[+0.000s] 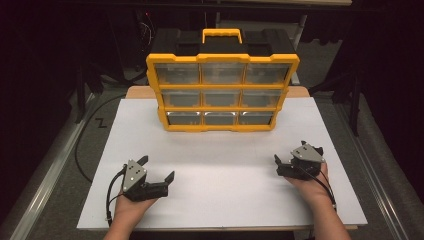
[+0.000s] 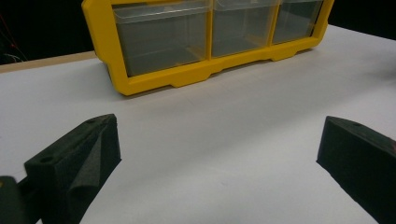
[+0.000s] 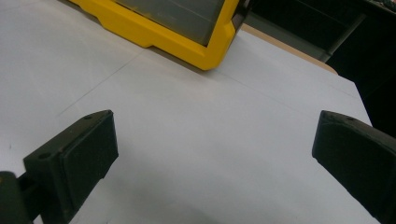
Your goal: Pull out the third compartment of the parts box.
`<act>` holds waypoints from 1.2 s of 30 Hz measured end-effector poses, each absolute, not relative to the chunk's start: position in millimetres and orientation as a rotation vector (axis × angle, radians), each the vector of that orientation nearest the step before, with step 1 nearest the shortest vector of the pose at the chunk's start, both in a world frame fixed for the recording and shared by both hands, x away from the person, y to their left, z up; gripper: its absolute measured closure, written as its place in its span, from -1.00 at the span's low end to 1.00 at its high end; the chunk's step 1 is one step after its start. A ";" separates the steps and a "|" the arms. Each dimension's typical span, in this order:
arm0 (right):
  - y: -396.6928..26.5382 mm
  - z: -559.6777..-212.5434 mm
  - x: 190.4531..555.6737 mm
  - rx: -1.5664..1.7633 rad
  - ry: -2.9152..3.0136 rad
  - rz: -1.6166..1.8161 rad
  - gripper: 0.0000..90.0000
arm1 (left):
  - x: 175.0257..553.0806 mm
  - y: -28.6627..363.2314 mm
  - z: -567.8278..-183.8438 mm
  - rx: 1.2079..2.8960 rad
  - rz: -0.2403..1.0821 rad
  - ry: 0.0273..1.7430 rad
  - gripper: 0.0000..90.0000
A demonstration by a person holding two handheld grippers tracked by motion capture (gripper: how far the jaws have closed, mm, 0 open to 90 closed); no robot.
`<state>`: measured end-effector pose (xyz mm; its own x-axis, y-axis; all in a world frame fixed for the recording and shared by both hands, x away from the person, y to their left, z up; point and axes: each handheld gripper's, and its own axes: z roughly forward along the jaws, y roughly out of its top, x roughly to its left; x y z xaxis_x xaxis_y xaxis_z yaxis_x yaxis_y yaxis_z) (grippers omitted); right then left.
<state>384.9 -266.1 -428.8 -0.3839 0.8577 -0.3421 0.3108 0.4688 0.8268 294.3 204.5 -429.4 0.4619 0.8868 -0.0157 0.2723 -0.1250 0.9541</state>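
High view: both claws, left (image 1: 157, 169) and right (image 1: 284, 161), gape empty, well short of the organizer (image 1: 223, 92)

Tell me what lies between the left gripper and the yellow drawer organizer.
Nothing: in the high view, bare white table runs from the open left gripper to the drawer organizer.

The left gripper (image 2: 219, 158) shows its two black foam-faced jaws rising from the bottom corners, set wide apart with nothing between them. Under and beyond them lies the flat white bench (image 2: 224, 126). At the far side of it stands the yellow plastic organiser case (image 2: 122, 70), well apart from the jaws, with its lower row of clear plastic drawers (image 2: 161, 35) facing the camera. The drawers sit side by side in the yellow frame, all pushed in. A strip of wooden edge (image 2: 42, 62) borders the white surface at the left.
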 end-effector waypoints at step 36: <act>-225.7 -429.8 369.2 0.544 1.983 0.534 -0.97 | 293.5 205.1 -427.0 1.636 0.750 0.998 -0.99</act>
<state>369.2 -225.7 -429.8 -0.4259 0.5783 -0.6959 0.1506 0.8037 0.5757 293.5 205.1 -427.0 0.4597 0.8881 -0.0029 0.2440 -0.1232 0.9619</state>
